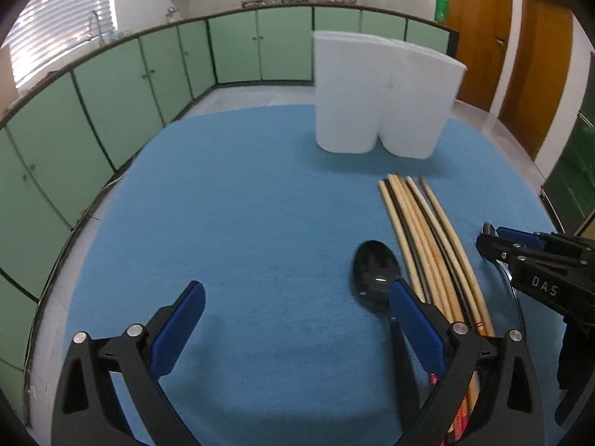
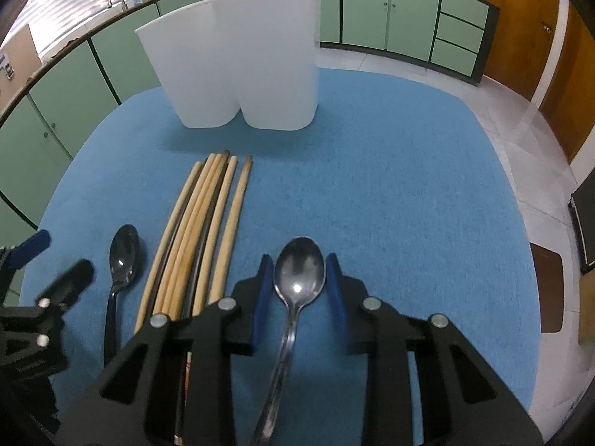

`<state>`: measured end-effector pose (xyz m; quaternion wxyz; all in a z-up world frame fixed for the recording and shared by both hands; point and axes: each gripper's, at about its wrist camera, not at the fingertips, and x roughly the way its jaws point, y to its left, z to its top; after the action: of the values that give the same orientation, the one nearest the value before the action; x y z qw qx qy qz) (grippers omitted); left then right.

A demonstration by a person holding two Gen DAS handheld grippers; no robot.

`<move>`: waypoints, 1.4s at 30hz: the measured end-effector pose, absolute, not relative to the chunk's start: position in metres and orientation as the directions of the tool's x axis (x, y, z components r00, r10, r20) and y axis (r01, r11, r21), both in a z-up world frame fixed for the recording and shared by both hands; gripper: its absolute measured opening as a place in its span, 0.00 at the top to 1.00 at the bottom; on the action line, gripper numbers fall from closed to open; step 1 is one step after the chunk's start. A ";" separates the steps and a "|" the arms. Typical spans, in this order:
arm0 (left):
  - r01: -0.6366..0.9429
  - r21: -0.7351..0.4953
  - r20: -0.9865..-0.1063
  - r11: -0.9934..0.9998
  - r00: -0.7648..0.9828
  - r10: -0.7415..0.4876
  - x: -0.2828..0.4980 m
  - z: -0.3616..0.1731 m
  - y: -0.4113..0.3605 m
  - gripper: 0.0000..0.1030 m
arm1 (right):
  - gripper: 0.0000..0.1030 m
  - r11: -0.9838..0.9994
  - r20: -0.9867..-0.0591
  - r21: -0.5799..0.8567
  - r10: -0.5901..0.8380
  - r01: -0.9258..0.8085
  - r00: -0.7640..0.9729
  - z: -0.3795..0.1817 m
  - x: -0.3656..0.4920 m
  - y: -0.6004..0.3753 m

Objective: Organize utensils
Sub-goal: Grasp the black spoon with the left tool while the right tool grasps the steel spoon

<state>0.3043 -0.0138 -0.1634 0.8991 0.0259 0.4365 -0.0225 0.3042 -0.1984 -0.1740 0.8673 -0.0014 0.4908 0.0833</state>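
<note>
Left wrist view: the left gripper [image 1: 293, 303] hangs low over the blue mat [image 1: 241, 223] that covers the worktop, jaws wide apart with only bare mat between them. Its right-hand pad sits just in front of the black spoon [image 1: 375, 269], whose bowl lies face up on the mat. Just right of that spoon runs a bundle of wooden chopsticks [image 1: 427, 241], tips pointing away toward the white holder [image 1: 375, 93]. That holder stands upright at the far side of the mat, 2 rounded compartments joined side by side, well apart from the utensils. The right gripper [image 1: 491, 239] pokes in from the right edge, on the far side of the chopsticks.

Right wrist view: the right gripper [image 2: 299, 273] points down at the steel spoon [image 2: 297, 275], which lies flat on the mat, bowl up, handle running back under the camera. The blue jaws flank the bowl on both sides, close in, but a sliver of gap shows at each edge, so no clamp on it. Chopsticks lie to the left, the black spoon beyond them, and the left gripper shows at the left edge. The holder stands at the far end.
</note>
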 end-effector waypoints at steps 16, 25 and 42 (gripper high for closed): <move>0.077 0.087 -0.823 0.993 0.568 0.028 0.326 -0.187 -0.022 0.05 | 0.73 0.982 -0.849 0.079 0.157 -0.172 0.505 -0.167 0.312 -0.209; 0.018 -0.019 -0.839 1.000 0.544 -0.026 0.333 -0.176 -0.019 0.06 | 0.66 0.979 -0.864 0.120 0.184 -0.165 0.468 -0.163 0.319 -0.209; 0.047 -0.112 -0.853 0.993 0.507 -0.120 0.358 -0.173 -0.027 0.66 | 0.73 0.982 -0.893 0.108 0.163 -0.154 0.420 -0.166 0.338 -0.201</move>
<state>0.3583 -0.0271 -0.1730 0.8674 -0.0372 0.4940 -0.0480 0.3384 -0.2007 -0.1665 0.8426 0.0045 0.5303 0.0942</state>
